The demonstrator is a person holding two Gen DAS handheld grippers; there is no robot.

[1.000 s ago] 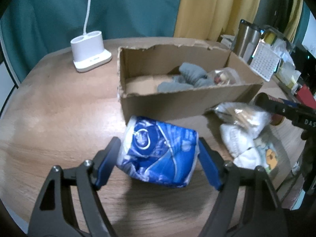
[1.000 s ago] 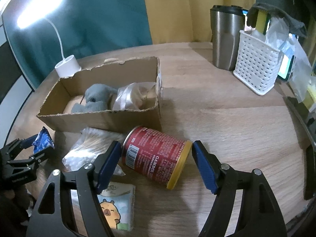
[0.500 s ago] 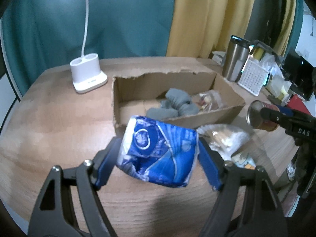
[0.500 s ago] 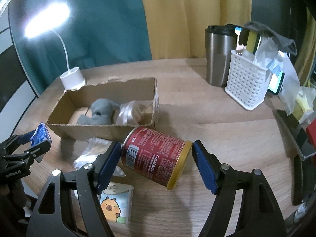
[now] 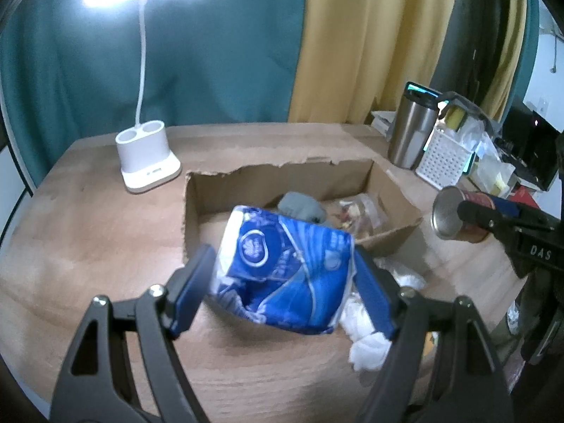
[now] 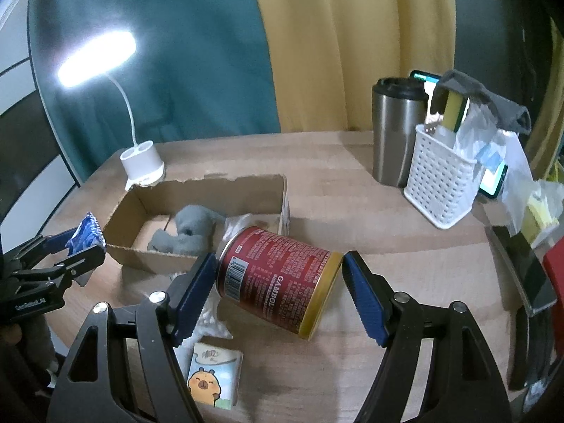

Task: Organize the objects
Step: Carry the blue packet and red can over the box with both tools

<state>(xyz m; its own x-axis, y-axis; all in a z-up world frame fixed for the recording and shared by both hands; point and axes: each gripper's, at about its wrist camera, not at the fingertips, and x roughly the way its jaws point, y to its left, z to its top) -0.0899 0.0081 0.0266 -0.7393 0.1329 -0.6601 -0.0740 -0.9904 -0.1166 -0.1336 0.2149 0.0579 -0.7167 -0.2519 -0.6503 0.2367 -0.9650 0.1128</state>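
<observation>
My left gripper [image 5: 282,289] is shut on a blue tissue pack [image 5: 285,268] and holds it in the air in front of the open cardboard box [image 5: 218,190]. The pack also shows in the right wrist view [image 6: 86,234]. My right gripper [image 6: 278,292] is shut on a red can [image 6: 278,282], lying sideways between the pads, raised above the table at the box's right front corner. The can also shows in the left wrist view [image 5: 461,218]. The box [image 6: 208,190] holds a grey cloth [image 6: 192,231] and a clear snack bag [image 5: 359,211].
A white plastic bag [image 5: 366,328] and a small cartoon tissue packet [image 6: 215,377] lie on the wooden table in front of the box. A white lamp base [image 5: 148,162] stands at the back left. A steel tumbler [image 6: 394,134] and white basket [image 6: 440,183] stand at the back right.
Both grippers have risen with their loads. The tissue pack and the can, low by the table a second ago, now hang higher, near the box's front edge.
</observation>
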